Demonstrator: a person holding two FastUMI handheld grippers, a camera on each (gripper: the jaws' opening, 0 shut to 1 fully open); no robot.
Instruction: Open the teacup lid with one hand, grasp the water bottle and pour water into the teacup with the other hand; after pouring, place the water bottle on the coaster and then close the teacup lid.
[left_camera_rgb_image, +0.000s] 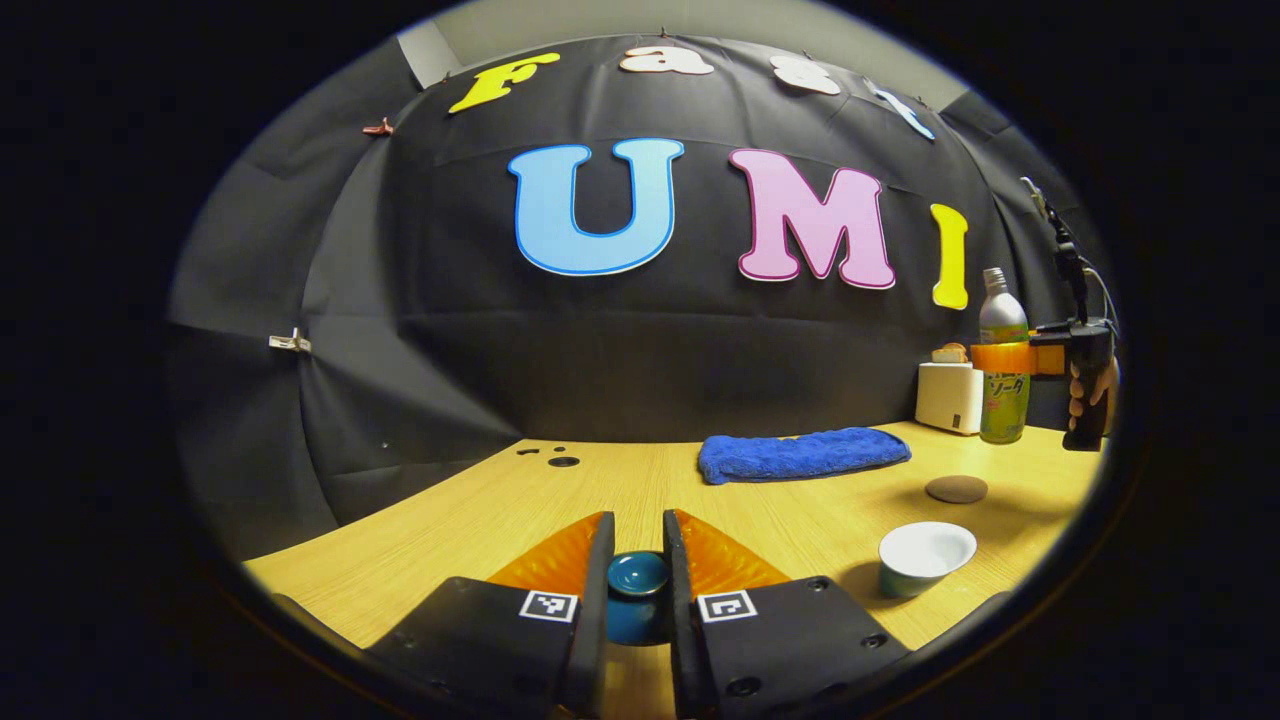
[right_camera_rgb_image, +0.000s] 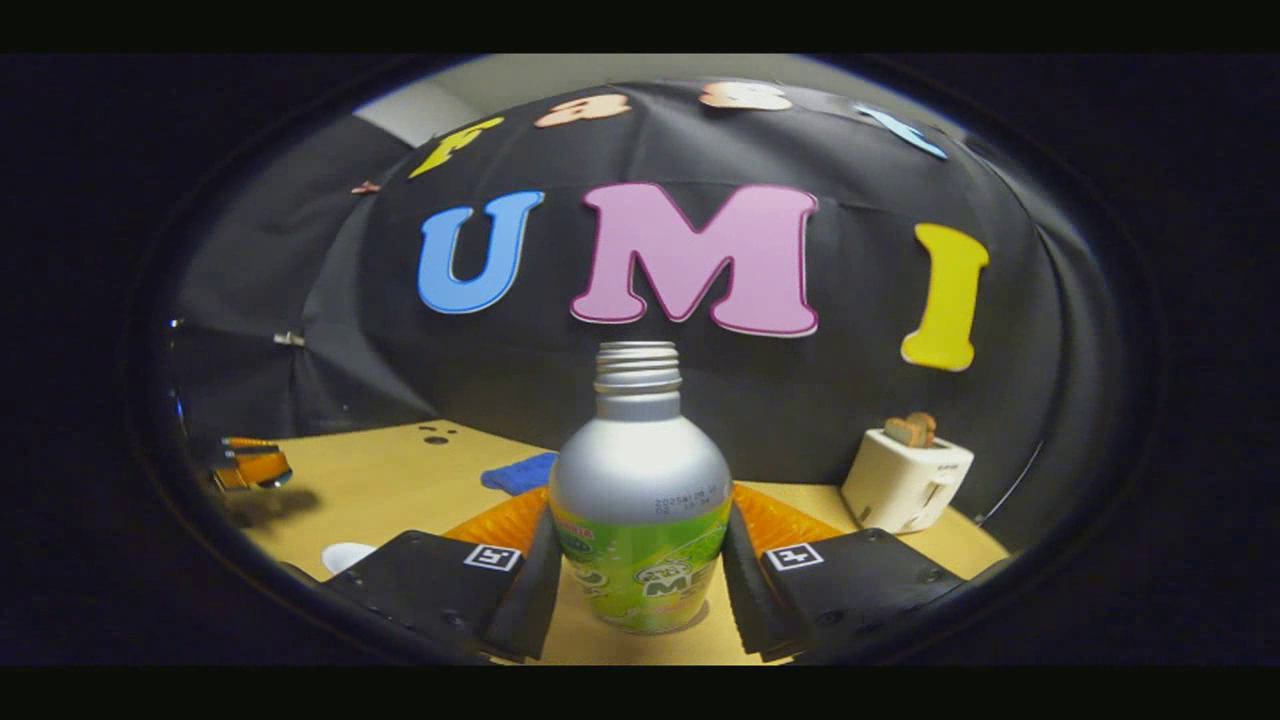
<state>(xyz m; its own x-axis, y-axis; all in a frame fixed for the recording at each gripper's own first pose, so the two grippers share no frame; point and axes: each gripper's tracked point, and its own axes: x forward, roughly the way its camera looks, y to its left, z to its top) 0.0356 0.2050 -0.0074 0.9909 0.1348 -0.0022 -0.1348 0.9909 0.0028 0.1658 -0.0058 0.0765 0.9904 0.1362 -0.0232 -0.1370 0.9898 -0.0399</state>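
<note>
- Wooden bench (left_camera_rgb_image: 620, 490): open teacup (left_camera_rgb_image: 925, 558) near its right edge, coaster (left_camera_rgb_image: 956, 489) behind it, bare.
- Left tool (left_camera_rgb_image: 638, 560) grips the lid (left_camera_rgb_image: 638, 575); lid-off looks done.
- Right tool (right_camera_rgb_image: 640, 560) clamps the upright water bottle (right_camera_rgb_image: 640, 500); pouring, coaster placement, re-lidding remain.

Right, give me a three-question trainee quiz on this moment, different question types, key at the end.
1. True or false: the teacup is uncovered.
2. Multiple choice: the right gripper is closed on the A) blue towel B) water bottle C) toaster.
3. Fill in: the left gripper holds the teacup's ____ between its fingers.

Key: 1 true, its white inside shows. 2 B. 3 lid.
</note>
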